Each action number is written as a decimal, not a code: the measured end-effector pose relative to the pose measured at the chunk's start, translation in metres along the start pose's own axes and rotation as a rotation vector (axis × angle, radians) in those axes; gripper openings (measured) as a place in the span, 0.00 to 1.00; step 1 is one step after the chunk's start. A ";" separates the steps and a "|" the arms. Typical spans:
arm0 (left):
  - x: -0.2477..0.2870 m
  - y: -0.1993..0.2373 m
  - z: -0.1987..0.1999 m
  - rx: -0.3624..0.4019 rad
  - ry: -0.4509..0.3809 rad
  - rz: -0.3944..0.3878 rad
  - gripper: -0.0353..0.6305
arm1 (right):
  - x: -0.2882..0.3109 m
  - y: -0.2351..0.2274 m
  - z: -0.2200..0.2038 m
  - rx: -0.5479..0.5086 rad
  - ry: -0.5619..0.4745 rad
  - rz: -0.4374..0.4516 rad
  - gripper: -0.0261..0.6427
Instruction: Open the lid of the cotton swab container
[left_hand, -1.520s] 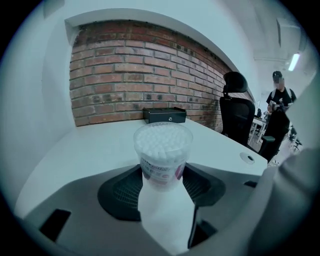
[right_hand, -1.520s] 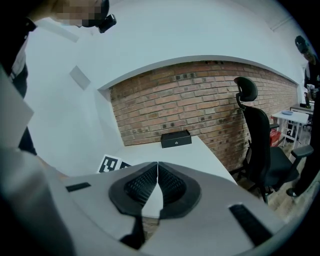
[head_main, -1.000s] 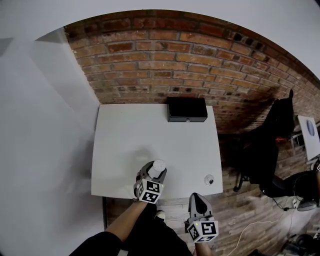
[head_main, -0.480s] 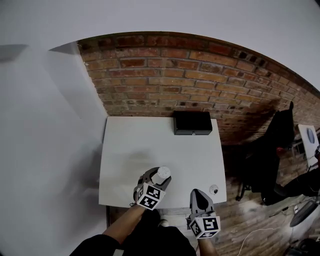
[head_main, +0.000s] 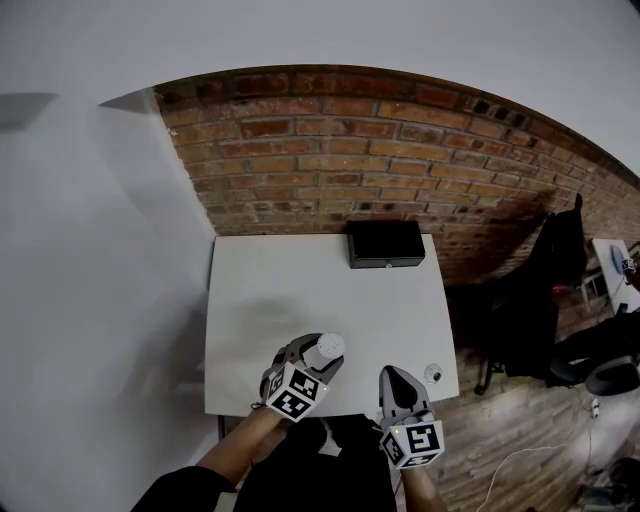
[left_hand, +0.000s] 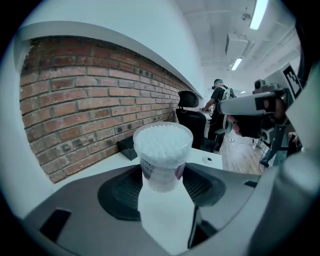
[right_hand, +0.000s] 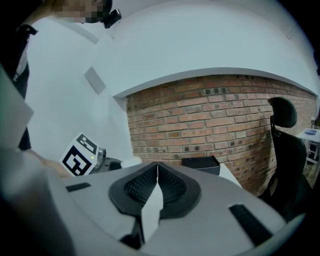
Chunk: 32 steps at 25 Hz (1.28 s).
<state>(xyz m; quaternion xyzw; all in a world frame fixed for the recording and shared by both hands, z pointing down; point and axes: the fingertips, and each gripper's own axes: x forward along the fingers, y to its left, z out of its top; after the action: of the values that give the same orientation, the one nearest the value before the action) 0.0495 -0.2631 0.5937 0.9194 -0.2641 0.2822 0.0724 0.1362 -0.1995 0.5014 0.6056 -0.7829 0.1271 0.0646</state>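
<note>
A clear round cotton swab container (head_main: 324, 350) packed with white swabs is clamped between the pads of my left gripper (head_main: 310, 358), over the near part of the white table (head_main: 270, 290). In the left gripper view the container (left_hand: 162, 155) stands upright between the jaws of the left gripper (left_hand: 162, 181), with the swab tips showing at its top. Whether a clear lid covers them I cannot tell. My right gripper (head_main: 398, 385) is off the table's near edge, to the right of the left one. The right gripper (right_hand: 157, 180) has its pads pressed together with nothing between them.
A black box (head_main: 386, 243) stands at the table's far edge against the brick wall. A small round white object (head_main: 432, 374) lies near the front right corner. A black office chair (head_main: 530, 300) stands right of the table. People stand in the far room (left_hand: 220, 100).
The left gripper has risen a little with the container still in it. The right gripper has drifted slightly and stays shut. The head view has shifted, so the table sits lower in the picture.
</note>
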 end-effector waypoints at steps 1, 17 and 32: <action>-0.001 -0.001 0.000 0.013 0.003 -0.007 0.44 | 0.002 0.002 0.000 -0.009 0.002 0.005 0.07; -0.026 -0.021 0.010 0.241 0.050 -0.045 0.44 | 0.024 0.066 0.008 -0.204 0.076 0.320 0.24; -0.024 -0.027 -0.010 0.409 0.188 -0.060 0.44 | 0.049 0.095 -0.026 -0.327 0.245 0.479 0.41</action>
<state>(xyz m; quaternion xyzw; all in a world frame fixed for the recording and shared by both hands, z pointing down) 0.0421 -0.2267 0.5895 0.8921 -0.1658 0.4121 -0.0829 0.0306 -0.2157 0.5269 0.3657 -0.8998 0.0831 0.2231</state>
